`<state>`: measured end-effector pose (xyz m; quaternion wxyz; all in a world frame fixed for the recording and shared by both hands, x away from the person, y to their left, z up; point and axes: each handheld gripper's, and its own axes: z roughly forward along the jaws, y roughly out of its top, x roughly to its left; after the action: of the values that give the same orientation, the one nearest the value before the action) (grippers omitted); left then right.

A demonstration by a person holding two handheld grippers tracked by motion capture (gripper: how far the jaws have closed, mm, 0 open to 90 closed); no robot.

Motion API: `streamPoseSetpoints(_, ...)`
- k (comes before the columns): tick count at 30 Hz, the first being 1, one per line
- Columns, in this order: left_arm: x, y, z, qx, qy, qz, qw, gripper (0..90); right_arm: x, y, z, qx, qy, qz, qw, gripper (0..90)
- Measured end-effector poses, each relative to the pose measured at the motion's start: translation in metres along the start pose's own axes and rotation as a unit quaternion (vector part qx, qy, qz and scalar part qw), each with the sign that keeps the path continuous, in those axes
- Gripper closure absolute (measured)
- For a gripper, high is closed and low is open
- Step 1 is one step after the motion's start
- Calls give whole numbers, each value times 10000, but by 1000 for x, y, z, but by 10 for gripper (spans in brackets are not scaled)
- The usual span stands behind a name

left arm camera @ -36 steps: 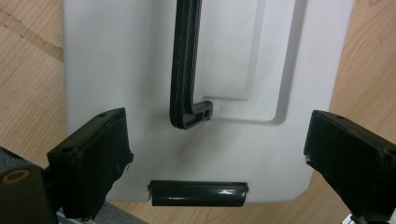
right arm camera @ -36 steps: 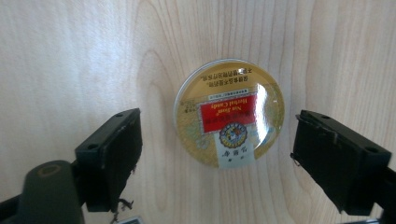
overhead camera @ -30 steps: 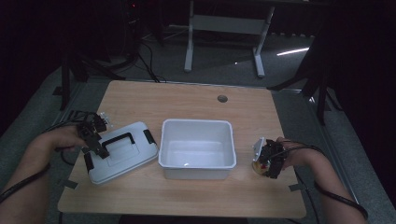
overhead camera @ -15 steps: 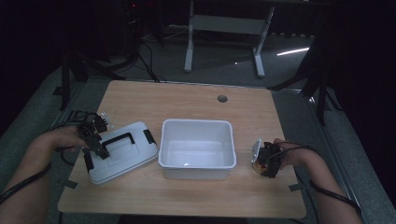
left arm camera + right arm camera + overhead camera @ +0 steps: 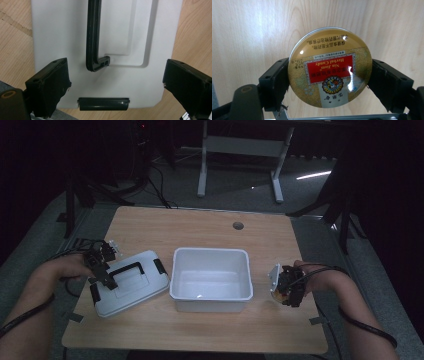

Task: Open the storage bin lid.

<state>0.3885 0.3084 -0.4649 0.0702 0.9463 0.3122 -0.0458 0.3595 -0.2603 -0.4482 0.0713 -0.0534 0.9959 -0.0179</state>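
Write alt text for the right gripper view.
A round gold candy tin with a red label reading Herbal Candy, seen upside down, sits clamped between the two black jaws of the right gripper. Behind it is the pale wooden table.

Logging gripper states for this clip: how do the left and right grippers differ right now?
The left gripper is open, its jaws spread above the white lid and gripping nothing; the right gripper is shut on the round candy tin. The left sits over the lid left of the white bin; the right holds its tin right of it. Both have black jaws.
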Motion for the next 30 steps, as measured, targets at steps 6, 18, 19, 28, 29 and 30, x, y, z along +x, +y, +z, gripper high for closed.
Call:
streamPoseSetpoints(6,-1,0,-1,-5,10,22,10000,64,-4,9,-25,-63,-143,-120,9998,207)
streamPoseSetpoints(18,-2,2,-1,15,-8,142,9999,64,-15,29,-67,-203,-315,-278,9989,207)
streamPoseSetpoints(19,-2,3,-1,0,-6,144,9999,64,-15,31,-70,-218,-329,-308,9987,207)
streamPoseSetpoints(28,-3,0,-3,-2,21,139,9999,64,-22,55,-88,-260,-468,-514,9972,207)
streamPoseSetpoints(29,-3,0,-3,0,40,148,9999,64,-23,58,-89,-277,-447,-523,9972,207)
streamPoseSetpoints(30,-3,0,-3,0,40,148,9999,64,-23,61,-89,-280,-444,-568,9970,207)
